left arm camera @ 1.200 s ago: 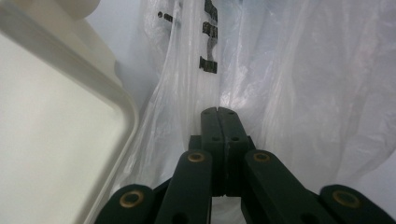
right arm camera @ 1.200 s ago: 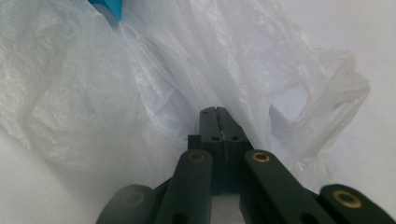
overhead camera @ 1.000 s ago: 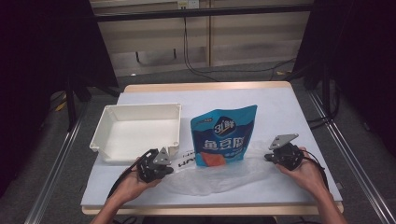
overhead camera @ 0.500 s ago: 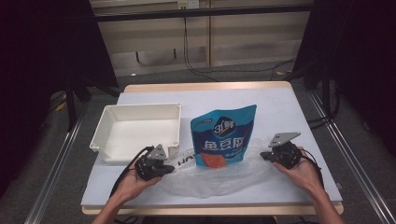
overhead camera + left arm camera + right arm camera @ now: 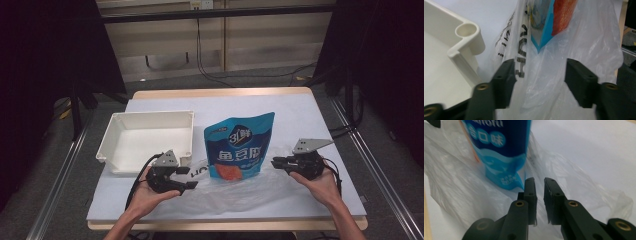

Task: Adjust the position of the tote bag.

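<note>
While the left gripper (image 5: 186,178) stands with its jaws apart, having just opened, the clear plastic bag (image 5: 235,187) lies loose between them, not pinched. The right gripper (image 5: 278,163) has jaws nearly together with a small gap; whether film is caught there I cannot tell. The bag lies at the near table edge, and the blue snack pouch (image 5: 240,147) stands with its bottom in the bag's mouth. I judge the film light, soft and slippery, best taken at the rim on each side. Farther left sits the white tray (image 5: 145,116). The bag's opening is hard to make out.
</note>
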{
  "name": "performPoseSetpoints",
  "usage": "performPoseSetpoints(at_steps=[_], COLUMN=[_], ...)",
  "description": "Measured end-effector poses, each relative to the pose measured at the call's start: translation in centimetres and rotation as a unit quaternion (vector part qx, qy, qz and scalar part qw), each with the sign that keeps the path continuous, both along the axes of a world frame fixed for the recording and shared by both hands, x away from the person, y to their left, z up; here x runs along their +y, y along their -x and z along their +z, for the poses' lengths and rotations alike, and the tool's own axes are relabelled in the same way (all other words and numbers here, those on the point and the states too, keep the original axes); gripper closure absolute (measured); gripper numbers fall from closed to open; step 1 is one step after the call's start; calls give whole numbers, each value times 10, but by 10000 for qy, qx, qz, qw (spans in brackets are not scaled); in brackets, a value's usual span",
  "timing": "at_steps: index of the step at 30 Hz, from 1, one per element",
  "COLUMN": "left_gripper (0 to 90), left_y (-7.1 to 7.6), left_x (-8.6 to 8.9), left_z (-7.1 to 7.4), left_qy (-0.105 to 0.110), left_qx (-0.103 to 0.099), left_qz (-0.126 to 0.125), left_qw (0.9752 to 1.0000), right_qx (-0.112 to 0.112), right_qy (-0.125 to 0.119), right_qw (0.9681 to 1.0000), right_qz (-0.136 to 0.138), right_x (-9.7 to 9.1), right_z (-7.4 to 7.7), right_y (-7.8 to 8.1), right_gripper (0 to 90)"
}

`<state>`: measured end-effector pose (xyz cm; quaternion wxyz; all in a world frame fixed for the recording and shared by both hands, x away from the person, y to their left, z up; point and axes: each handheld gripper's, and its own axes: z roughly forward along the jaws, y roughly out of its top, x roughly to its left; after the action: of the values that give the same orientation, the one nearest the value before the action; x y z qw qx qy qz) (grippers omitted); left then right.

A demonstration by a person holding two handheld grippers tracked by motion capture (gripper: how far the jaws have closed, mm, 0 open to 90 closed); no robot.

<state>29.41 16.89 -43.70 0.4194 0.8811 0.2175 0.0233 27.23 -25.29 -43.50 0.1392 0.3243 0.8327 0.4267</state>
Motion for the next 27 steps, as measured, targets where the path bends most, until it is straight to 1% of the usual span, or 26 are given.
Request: performPoseSetpoints(at_steps=[2, 3, 4, 6, 8, 9, 11, 12, 13, 14, 15, 16, 17, 18, 19, 21, 22, 23, 24, 25, 26, 27], left_gripper=[342, 340, 337, 342, 345, 338, 310, 307, 288, 294, 318, 300, 336, 409, 479, 571, 608, 622, 638, 654, 709, 769], left_y=[1, 1, 0, 0, -1, -1, -1, 0, 0, 2, 3, 3, 4, 3, 3, 3, 5, 6, 7, 9, 9, 10], left_x=[-4, -8, -9, -15, -24, -27, -37, -42, -48, -53, -55, -58, -60, -59, -56, -51, -48, -47, -45, -45, -44, -43], left_z=[3, 5, 7, 12, 16, 17, 15, 14, 12, 11, 10, 7, 6, 4, 3, 2, 1, 0, 0, -1, -2, -2], left_qy=[19, 111, 101, 152, 203, 184, 177, 86, 60, 70, 60, 53, 4, -47, 18, 120, 66, 64, -15, 37, 106, 96], left_qx=[-25, 9, 14, -1, 38, 55, 48, 52, 52, 20, 33, -2, -50, -100, -88, -109, -124, -142, -177, -168, -116, -121], left_qz=[-1, -2, -25, -39, -113, -137, -222, -280, -395, -473, -506, -473, -381, -325, -266, -116, -55, -39, -37, 6, -102, -174], left_qw=[10000, 9999, 9999, 9999, 9997, 9997, 9996, 9996, 9992, 9989, 9987, 9989, 9993, 9994, 9996, 9998, 9999, 9999, 9998, 9999, 9998, 9997], right_qx=[-46, -59, -92, -90, -95, -31, -1, 72, 90, 113, 144, 147, 174, 262, 304, 362, 380, 406, 426, 446, 467, 468], right_qy=[-21, -7, 1, -38, -19, -36, -23, -29, 73, 157, 156, 159, 143, 174, 253, 307, 334, 368, 351, 361, 375, 350], right_qw=[10000, 10000, 9999, 9999, 9998, 9998, 9997, 9996, 9995, 9993, 9993, 9994, 9993, 9990, 9986, 9980, 9977, 9975, 9974, 9973, 9972, 9971], right_qz=[3, 29, 43, 108, 148, 203, 231, 289, 290, 305, 306, 285, 289, 307, 351, 414, 457, 451, 453, 458, 457, 489], right_x=[4, 7, 10, 15, 21, 25, 30, 33, 37, 40, 43, 44, 45, 47, 49, 53, 55, 56, 57, 58, 59, 60], right_z=[4, 7, 10, 13, 16, 16, 15, 12, 10, 7, 2, -1, -5, -8, -11, -17, -19, -21, -23, -24, -25, -26], right_y=[2, 3, 5, 7, 10, 12, 14, 14, 15, 15, 15, 15, 15, 15, 15, 16, 16, 17, 17, 17, 17, 16], right_gripper=[800, 802, 805, 808, 814, 819, 829, 829, 830, 832, 834, 837, 840, 839, 840, 841, 840, 841, 841, 841, 842, 842])
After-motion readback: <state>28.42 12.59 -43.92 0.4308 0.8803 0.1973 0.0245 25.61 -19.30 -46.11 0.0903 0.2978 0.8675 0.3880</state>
